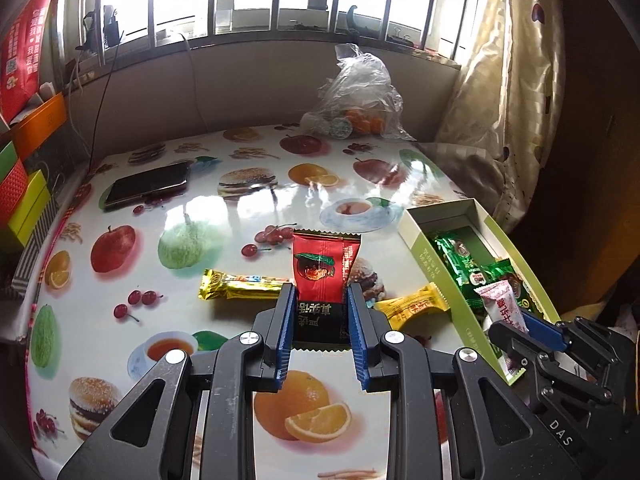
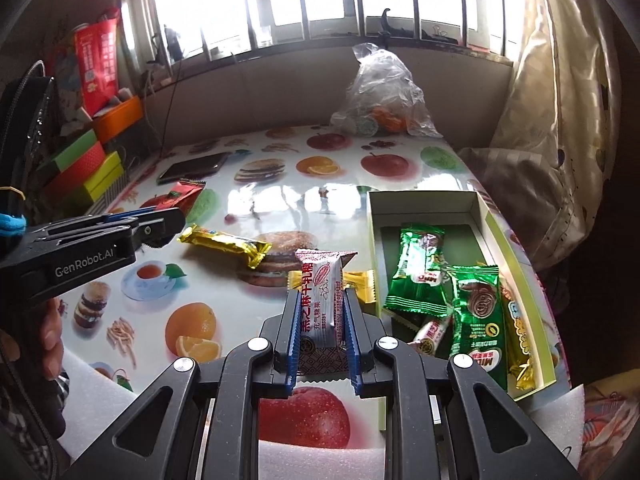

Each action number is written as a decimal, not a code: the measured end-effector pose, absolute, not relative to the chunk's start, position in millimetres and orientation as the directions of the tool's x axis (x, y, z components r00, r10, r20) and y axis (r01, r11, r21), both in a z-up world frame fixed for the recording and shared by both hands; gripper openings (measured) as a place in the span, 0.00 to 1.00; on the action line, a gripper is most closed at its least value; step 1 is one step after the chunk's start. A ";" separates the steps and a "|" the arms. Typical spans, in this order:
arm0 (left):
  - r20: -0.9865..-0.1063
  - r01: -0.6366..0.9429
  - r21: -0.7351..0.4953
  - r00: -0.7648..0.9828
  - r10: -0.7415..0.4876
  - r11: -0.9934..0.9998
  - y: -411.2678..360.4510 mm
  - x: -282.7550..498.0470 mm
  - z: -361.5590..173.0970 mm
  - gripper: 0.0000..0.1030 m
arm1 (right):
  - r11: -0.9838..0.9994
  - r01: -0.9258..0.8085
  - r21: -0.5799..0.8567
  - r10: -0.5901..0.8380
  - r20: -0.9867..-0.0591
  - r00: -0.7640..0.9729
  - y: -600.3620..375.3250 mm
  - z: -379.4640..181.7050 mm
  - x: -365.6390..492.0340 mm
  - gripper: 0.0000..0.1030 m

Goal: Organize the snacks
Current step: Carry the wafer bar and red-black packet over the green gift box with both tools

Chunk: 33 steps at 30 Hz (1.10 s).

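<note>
My left gripper (image 1: 320, 295) is shut on a red and black snack packet (image 1: 320, 266), held upright above the fruit-printed table. In the right wrist view my right gripper (image 2: 322, 295) is shut on a white candy packet (image 2: 325, 276) with red lettering, just left of the open green-and-white box (image 2: 424, 202). Several green packets (image 2: 420, 276) lie inside the box. A gold bar (image 1: 240, 286) and a yellow packet (image 1: 416, 307) lie on the table between the grippers and the box (image 1: 436, 276). The right gripper (image 1: 532, 326) also shows at the box's near end.
A dark phone (image 1: 148, 184) lies at the table's far left. A clear plastic bag with oranges (image 1: 356, 100) stands at the back by the wall. Coloured boxes (image 1: 24, 192) are stacked along the left edge, and a curtain (image 1: 500, 80) hangs at the right.
</note>
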<state>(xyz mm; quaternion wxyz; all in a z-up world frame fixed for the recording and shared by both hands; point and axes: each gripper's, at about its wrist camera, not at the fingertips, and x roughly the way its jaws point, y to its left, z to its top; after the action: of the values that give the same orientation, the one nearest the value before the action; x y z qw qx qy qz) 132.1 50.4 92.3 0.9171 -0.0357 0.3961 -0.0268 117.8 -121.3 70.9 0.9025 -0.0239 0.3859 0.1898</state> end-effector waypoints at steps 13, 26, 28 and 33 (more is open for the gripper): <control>-0.717 0.111 -0.108 0.679 -0.155 0.988 3.8 156.4 99.4 0.26 | 0.963 -0.251 0.103 0.248 -0.709 0.660 -168.7 72.0 125.7 0.18; -0.738 0.182 -0.149 0.634 -0.232 0.972 -38.1 185.4 89.1 0.26 | 0.979 -0.170 0.116 0.200 -0.736 0.647 -201.2 56.3 135.1 0.18; -0.742 0.184 -0.155 0.627 -0.238 0.970 -42.5 189.3 86.0 0.26 | 0.980 -0.163 0.117 0.195 -0.740 0.643 -204.7 53.8 137.0 0.18; -0.756 0.200 -0.164 0.604 -0.253 0.966 -54.7 198.4 76.1 0.26 | 0.983 -0.136 0.126 0.184 -0.751 0.634 -214.4 46.9 141.5 0.18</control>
<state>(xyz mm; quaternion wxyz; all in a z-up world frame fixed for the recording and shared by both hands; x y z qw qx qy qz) 198.4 -54.7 76.1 0.8949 -0.0312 0.4268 -0.1264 141.5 -214.4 46.9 0.9034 0.0288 0.4184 0.0887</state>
